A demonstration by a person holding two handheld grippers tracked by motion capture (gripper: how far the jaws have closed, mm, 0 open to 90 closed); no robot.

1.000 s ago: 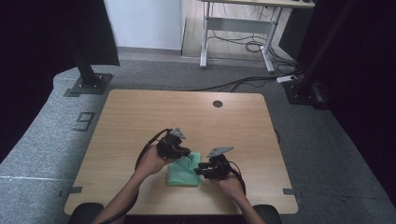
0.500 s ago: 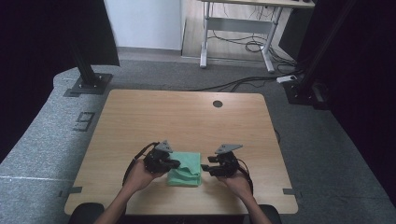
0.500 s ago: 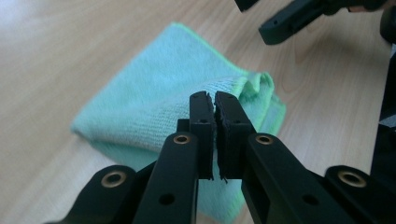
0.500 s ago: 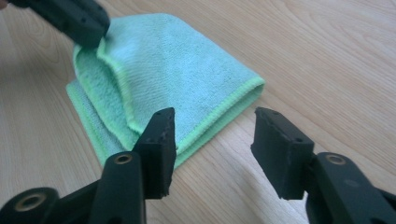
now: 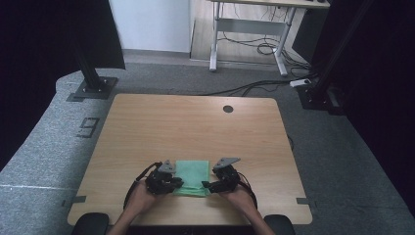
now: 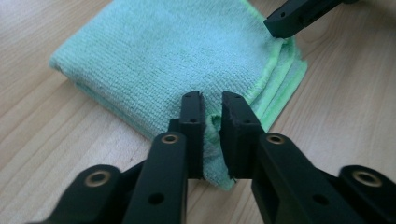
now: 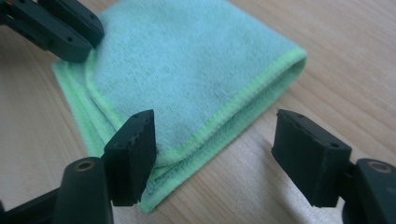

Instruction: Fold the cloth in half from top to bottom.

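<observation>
Folded green cloth (image 5: 192,176) is lying flat near the lower middle of the high view, on the front part of the wooden tabletop (image 5: 195,125), with my two grippers sitting at its left and right edges. My left gripper (image 6: 212,100) is rising from the bottom centre of its own view, its jaws nearly together and pinching a small bunched fold of the cloth's near corner; they have just been easing apart a little, yet the fabric is still sitting squeezed between them. My right gripper (image 7: 215,128) is coming up from the bottom of its view with its jaws standing well apart, having just been opening; its left jaw is touching the cloth's stitched edge and its right jaw is hovering over bare wood, so nothing is being clamped there. In the right gripper view the left gripper's dark jaws are showing at the upper left, on the cloth's far corner.
</observation>
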